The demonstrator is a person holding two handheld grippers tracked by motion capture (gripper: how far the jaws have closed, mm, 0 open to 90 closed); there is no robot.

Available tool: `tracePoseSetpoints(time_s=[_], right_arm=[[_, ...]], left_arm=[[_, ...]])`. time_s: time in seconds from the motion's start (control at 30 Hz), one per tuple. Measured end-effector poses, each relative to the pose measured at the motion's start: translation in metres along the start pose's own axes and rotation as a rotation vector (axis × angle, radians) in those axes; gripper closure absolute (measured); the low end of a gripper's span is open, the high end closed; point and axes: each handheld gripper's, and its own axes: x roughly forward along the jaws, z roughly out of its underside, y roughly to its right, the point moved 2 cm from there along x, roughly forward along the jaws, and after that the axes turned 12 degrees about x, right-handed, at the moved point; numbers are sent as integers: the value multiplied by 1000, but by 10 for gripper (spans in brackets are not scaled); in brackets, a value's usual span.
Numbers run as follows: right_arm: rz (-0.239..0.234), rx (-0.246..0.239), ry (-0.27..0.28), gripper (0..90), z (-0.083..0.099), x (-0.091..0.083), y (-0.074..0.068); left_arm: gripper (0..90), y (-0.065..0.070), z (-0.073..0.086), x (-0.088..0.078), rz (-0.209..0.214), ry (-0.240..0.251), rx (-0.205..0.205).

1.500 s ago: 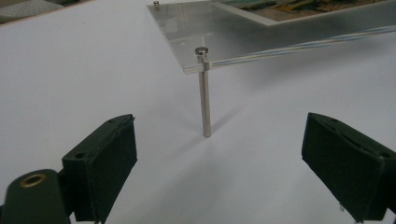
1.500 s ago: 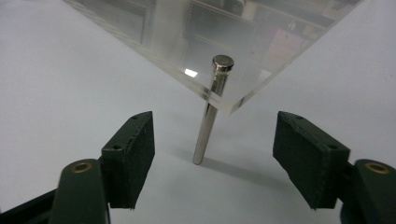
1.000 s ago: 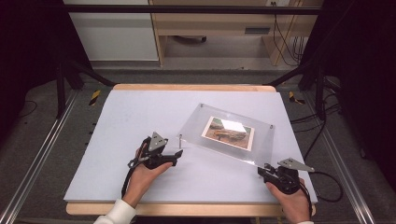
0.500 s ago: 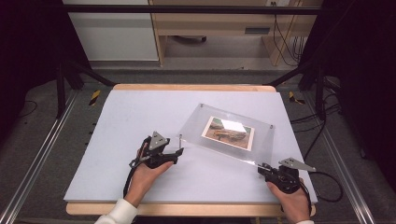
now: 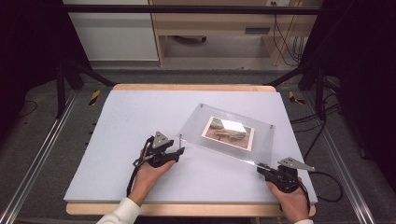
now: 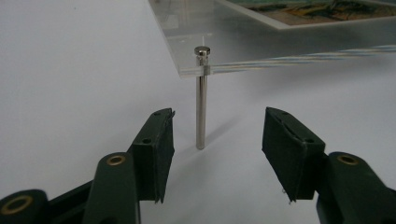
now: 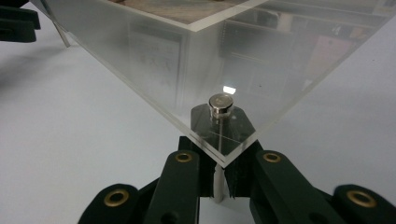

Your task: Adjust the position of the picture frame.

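A clear acrylic plate (image 5: 261,135) with a photo (image 5: 228,132) under it stands raised on thin metal pins over the white table. In the left gripper view the near-left pin (image 6: 201,107) stands between the pads of my left gripper (image 6: 217,140). Those jaws have just been closing, and a gap remains on both sides of the pin. My left gripper (image 5: 180,150) sits at the plate's near-left corner. My right gripper (image 7: 218,179) is shut on the pin shaft below the near-right corner, under the pin's round head (image 7: 220,103). That gripper (image 5: 259,168) sits near the table's front right.
The white mat (image 5: 140,116) stretches left and behind the plate, edged by a wooden table rim (image 5: 187,87). Black frame posts (image 5: 70,74) stand at the back corners. A cable (image 5: 327,186) trails from the right gripper over the right edge.
Both hands have stayed where they were. The jaws of each gripper stand closer together than before, the right pair now on its pin.
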Motion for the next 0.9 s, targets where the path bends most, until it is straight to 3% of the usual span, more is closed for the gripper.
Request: tracePoseSetpoints(time_s=[0.17,0.3,0.83,0.9], right_arm=[[-1,-2,-1,842,0,0,0],[0,-2,-3,842,-1,0,0],[-3,7,-8,842,-1,-1,0],[-4,8,-8,842,-1,-1,0]], left_arm=[[520,-3,1,10,-24,-9,-1],[616,-8,-2,14,-42,19,-18],[766,-10,-10,29,-19,64,-47],[791,-9,-11,29,-13,58,-36]])
